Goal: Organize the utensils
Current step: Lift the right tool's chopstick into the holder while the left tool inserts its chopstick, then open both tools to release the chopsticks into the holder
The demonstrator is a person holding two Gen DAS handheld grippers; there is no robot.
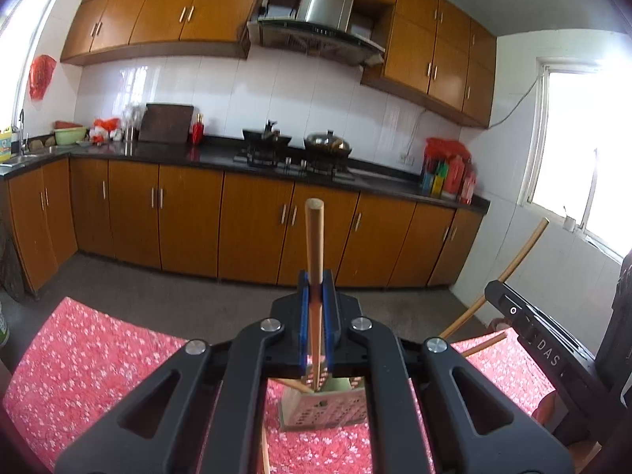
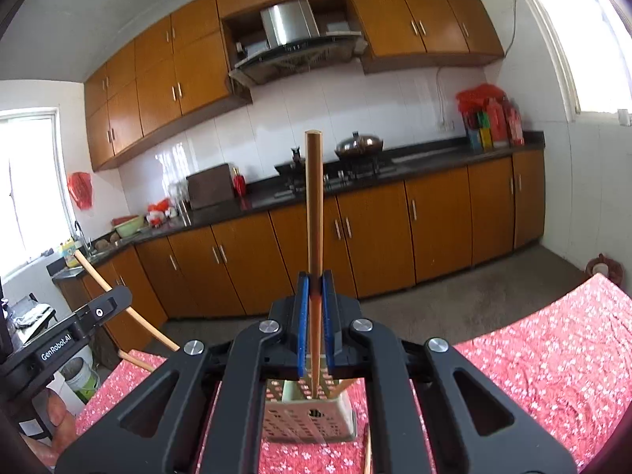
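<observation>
While you are holding one wooden chopstick [image 1: 314, 245] upright in the left gripper [image 1: 315, 316] and another chopstick [image 2: 314, 205] in the right gripper [image 2: 315, 316], both pairs of fingers are clamping fully shut on the sticks, with nothing else between them. The perforated green holder [image 2: 308, 414] is standing on the red flowered bench [image 2: 533, 355], showing at 6 o'clock below each gripper through the gap in its frame.

The step in hand looks like dropping the sticks into that holder. You are doing it well if you are keeping each stick close to vertical, centring its lower tip over the holder's mouth, and lowering one gripper at a time before letting go.

The other gripper is sitting near, at 3 o'clock in the left view and 9 o'clock in the right. The bench edge is lying beyond the holder, and loose sticks beside it are narrowing the room.
</observation>
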